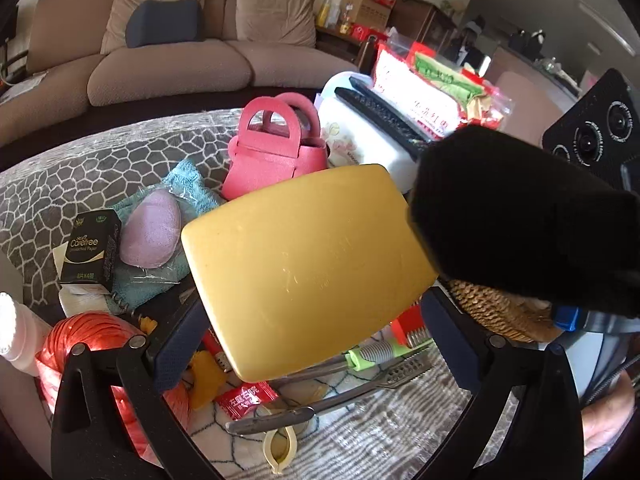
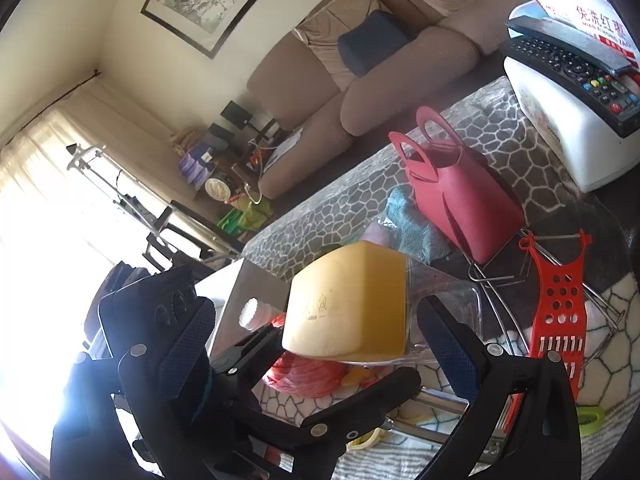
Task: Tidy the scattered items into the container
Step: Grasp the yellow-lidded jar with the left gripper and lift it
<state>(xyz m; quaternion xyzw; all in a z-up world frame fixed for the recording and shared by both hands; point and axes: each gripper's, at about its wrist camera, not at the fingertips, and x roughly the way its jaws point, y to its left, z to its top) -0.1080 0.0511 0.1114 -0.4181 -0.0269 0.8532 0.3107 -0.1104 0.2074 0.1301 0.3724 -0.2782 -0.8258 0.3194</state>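
Observation:
A big yellow soap bar (image 1: 308, 268) in a clear wrapper hangs in front of my left gripper (image 1: 308, 328), between its two blue pads. Its lower left corner touches the left pad (image 1: 176, 344); the right pad stands apart from it. The bar also shows in the right wrist view (image 2: 348, 300), ahead of my open right gripper (image 2: 312, 336), whose pads do not touch it. The left gripper's black frame (image 2: 280, 412) crosses below it there. A black gloved hand (image 1: 520, 220) is at the bar's right edge. A woven basket (image 1: 496, 308) shows partly under the glove.
On the patterned table lie a pink handbag (image 1: 276, 152), teal cloth (image 1: 176, 200) with a pink sponge (image 1: 152, 228), black tissue pack (image 1: 92, 248), red twine roll (image 1: 100, 344), tongs (image 1: 332, 396), red grater (image 2: 560, 304), and a white box (image 1: 360, 136) with remotes.

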